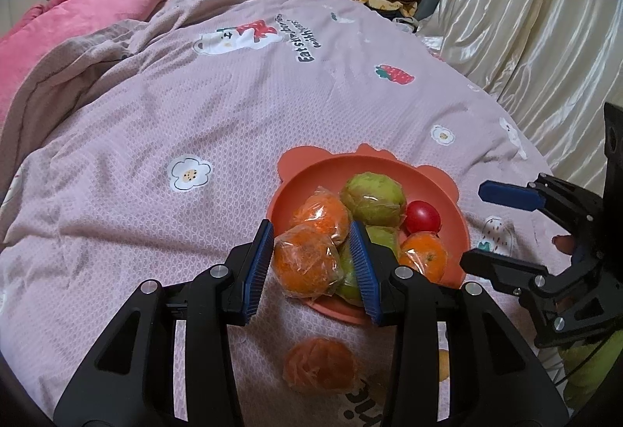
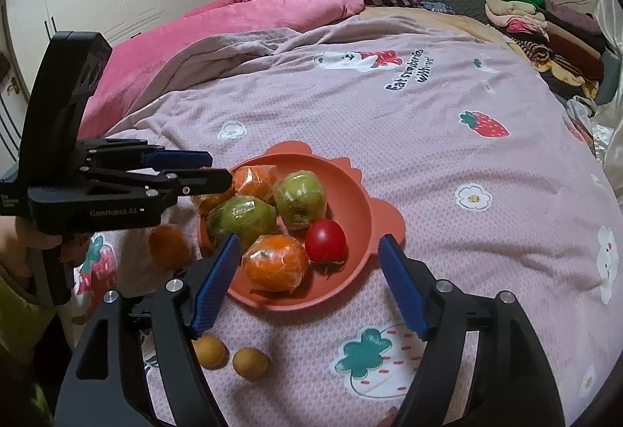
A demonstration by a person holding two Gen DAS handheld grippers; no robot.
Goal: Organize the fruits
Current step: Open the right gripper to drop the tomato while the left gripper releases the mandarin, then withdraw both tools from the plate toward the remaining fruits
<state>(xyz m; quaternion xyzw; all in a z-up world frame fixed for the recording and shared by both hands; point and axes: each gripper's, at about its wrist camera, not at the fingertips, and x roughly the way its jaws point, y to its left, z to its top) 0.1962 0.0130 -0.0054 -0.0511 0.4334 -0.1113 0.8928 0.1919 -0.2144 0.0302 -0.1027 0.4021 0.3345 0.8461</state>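
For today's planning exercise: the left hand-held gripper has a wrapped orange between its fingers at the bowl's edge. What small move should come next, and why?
Probably open the left hand-held gripper and let the wrapped orange settle. It sits at the orange bowl's near rim against the other wrapped fruit. Another orange and two small round fruits lie on the bedspread.

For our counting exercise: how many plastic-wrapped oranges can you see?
4 plastic-wrapped oranges: one in the left gripper, two in the salmon-pink silicone bowl, one on the bedcover beside it. Others may be hidden.
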